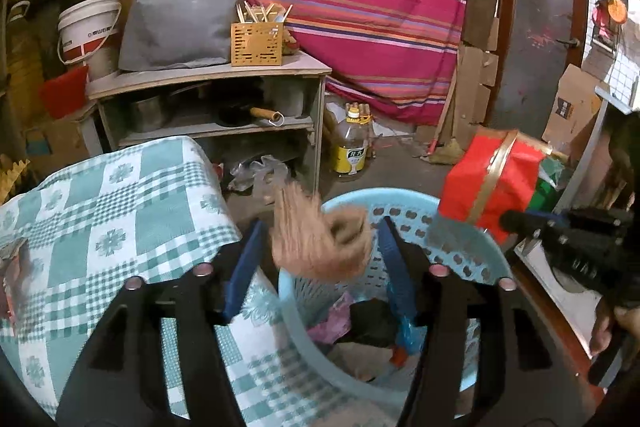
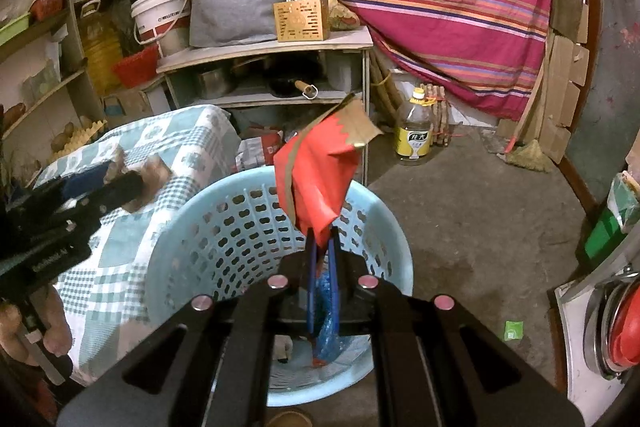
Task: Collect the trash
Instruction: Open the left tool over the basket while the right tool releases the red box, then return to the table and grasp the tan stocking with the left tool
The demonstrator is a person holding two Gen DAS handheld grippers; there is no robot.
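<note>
My left gripper (image 1: 318, 247) has its jaws well apart over the basket, and the brown fibrous wad (image 1: 320, 233) between its blue pads (image 1: 244, 267) looks blurred and loose; I judge it is no longer pinched but falling free, though I can't be sure it touches neither pad. My right gripper (image 2: 323, 239) is squeezed nearly closed on the lower edge of a red wrapper (image 2: 316, 179) with gold trim, which stands up above the fingertips. I hold it there, I'd say, so that letting go drops it straight into the basket below.

Largest first: the checked cloth (image 1: 120, 195) covers a surface just beside the basket on its left, which is probably why the trash bin sits here, within reach of both hands. The blue basket (image 2: 224, 227) stands on the concrete floor, its mouth directly under both grippers. Inside it I can make out some trash already: something dark, something pink, a blue plastic bag; I can't count the pieces exactly.

Counts: two grippers, one basket, one red wrapper, one brown wad. One small green scrap (image 2: 513, 330) lies on the floor well apart from the basket, to its right; likely still to be collected.
</note>
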